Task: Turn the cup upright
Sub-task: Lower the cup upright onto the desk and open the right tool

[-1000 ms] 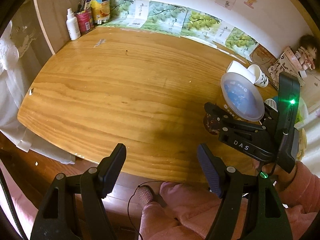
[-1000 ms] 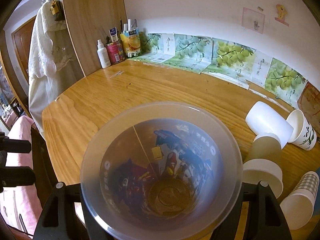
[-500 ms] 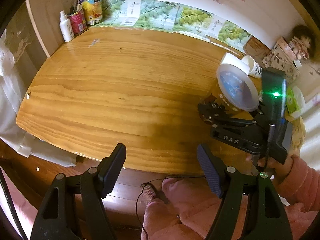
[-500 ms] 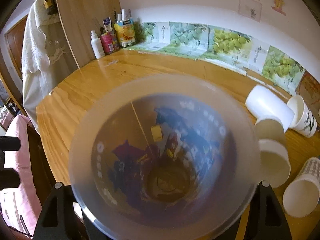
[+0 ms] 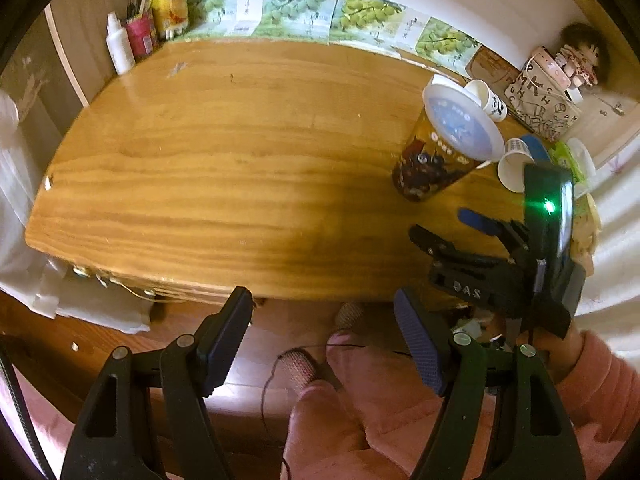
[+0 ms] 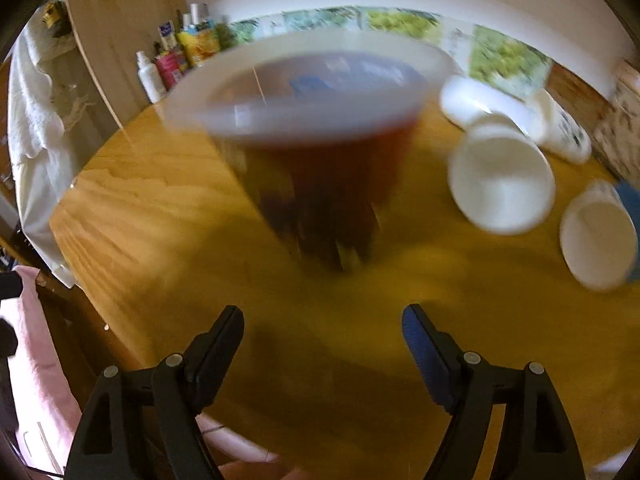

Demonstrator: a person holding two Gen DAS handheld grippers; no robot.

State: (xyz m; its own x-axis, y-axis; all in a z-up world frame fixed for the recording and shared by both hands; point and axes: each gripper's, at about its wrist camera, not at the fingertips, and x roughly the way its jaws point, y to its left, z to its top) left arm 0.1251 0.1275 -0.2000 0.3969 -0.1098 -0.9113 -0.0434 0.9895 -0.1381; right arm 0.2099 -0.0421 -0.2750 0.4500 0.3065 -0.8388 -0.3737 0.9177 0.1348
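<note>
A printed plastic cup (image 5: 444,152) with a wide translucent rim stands upright on the wooden table (image 5: 240,152), at the right side. In the right wrist view the cup (image 6: 316,152) stands just ahead of my right gripper (image 6: 324,344), which is open, empty and drawn back from it. The right gripper also shows in the left wrist view (image 5: 456,226), near the table's front right edge. My left gripper (image 5: 324,332) is open and empty, held over the floor in front of the table edge.
Several paper cups (image 6: 500,184) lie on their sides to the right of the printed cup. Bottles and cartons (image 5: 148,32) stand at the far left corner. A bag and a doll (image 5: 556,88) sit at the far right. A wall runs behind the table.
My right gripper let go of the printed cup and pulled back; the cup now stands on the table. My left gripper drew back slightly from the table edge.
</note>
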